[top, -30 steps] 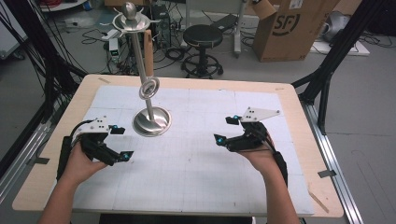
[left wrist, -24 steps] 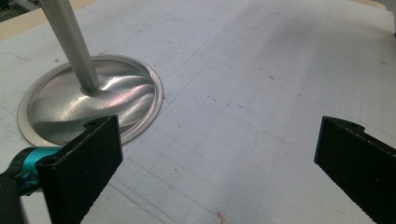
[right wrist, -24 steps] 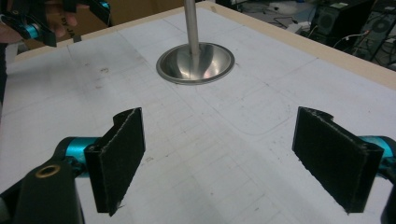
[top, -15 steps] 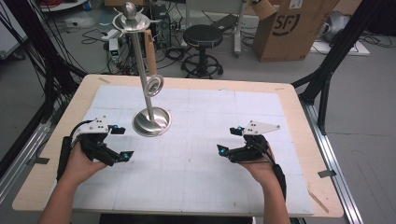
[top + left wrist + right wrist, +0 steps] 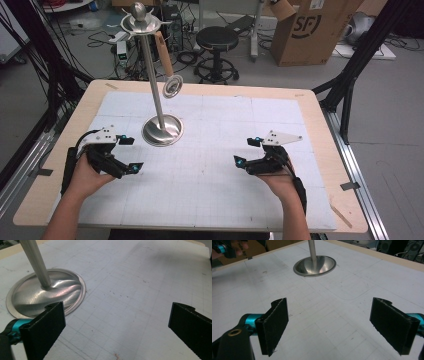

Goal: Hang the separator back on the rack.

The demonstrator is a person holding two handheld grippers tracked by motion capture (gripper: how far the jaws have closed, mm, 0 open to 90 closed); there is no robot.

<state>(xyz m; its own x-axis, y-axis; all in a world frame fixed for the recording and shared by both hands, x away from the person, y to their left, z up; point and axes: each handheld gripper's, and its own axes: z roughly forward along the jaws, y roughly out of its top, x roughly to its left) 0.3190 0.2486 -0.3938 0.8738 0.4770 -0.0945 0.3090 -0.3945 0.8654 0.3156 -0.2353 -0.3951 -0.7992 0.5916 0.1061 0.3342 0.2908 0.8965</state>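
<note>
Two sets of tongs are sitting low over the white gridded surface [image 5: 240, 150], and both are gaping wide with nothing between their jaws. The left tongs [image 5: 125, 152] are hovering just beside the stand's round steel base [image 5: 162, 131], close enough that, in the left gripper view, the base [image 5: 45, 293] is lying right by one jaw. The right tongs [image 5: 247, 151] are hanging well apart from it, aimed across the mat toward the pole. Up on the stand [image 5: 150, 75], a small strainer with a wooden handle [image 5: 167, 67] is dangling from a hook near the top, clear of the surface. My read: hands are resting at the ready, jaws spread so either one can go for that hanging utensil.
</note>
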